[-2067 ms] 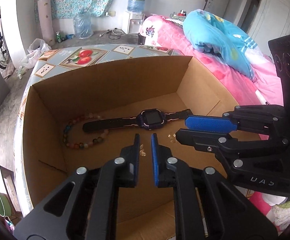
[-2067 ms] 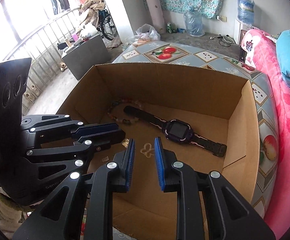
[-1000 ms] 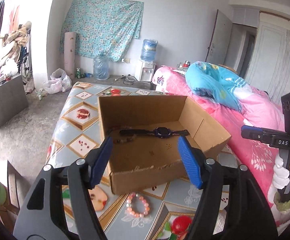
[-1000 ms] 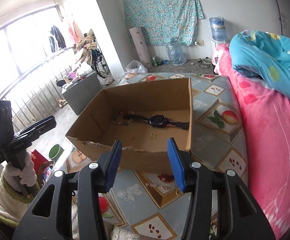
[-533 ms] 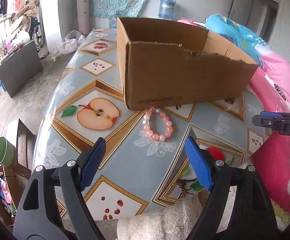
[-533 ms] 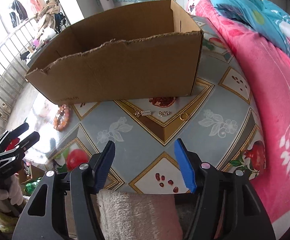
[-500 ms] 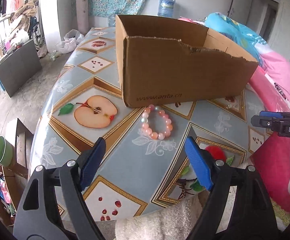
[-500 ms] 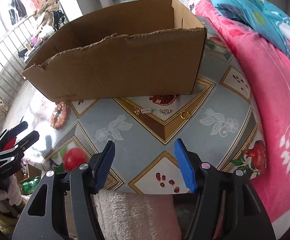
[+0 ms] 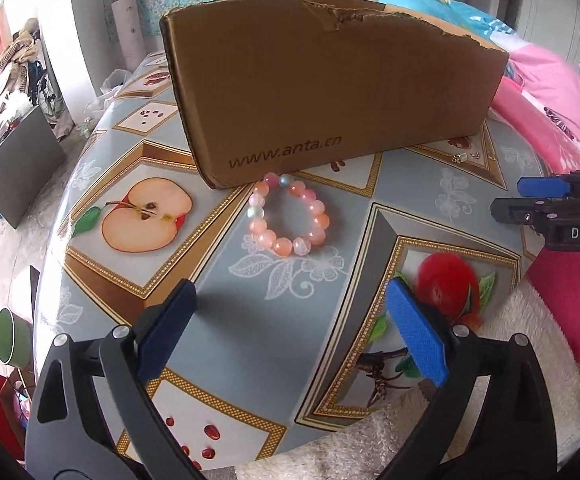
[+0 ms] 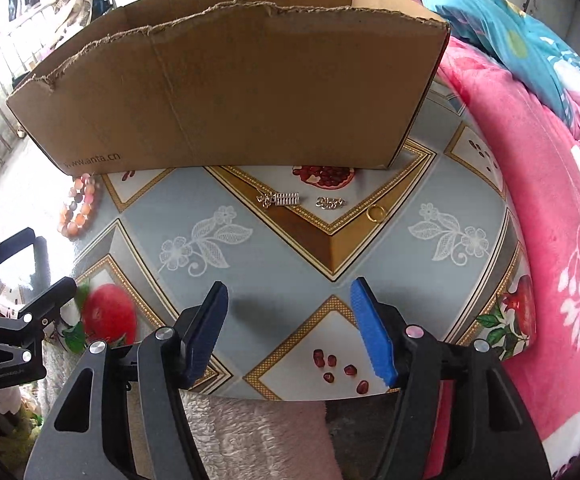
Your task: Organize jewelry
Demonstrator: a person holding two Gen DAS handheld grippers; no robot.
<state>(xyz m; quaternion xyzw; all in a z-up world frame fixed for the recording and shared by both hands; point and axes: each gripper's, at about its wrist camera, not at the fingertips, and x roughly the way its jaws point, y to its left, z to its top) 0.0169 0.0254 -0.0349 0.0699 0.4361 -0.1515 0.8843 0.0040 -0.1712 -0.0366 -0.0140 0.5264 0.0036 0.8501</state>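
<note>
Since a second ago you have brought both grippers down from above the cardboard box [image 9: 330, 92] to the near edge of the counter [image 9: 218, 288], so the box's inside is now out of sight and only its outer wall shows. Your left gripper [image 9: 290, 332] has its fingers apart and opening wider, nothing between them; the pink bead bracelet [image 9: 288, 216] lies on the counter ahead of them, just beside the box's near corner. Your right gripper [image 10: 290, 332] also has its fingers apart, about half spread, with nothing between them. Ahead of it, well apart from the fingers and near the box wall, lie a silver clasp-like piece [image 10: 280, 199], a small silver charm [image 10: 331, 203] and a gold ring [image 10: 375, 213], in a row. A pink bed [image 10: 550, 184] runs along the counter's right side.
</note>
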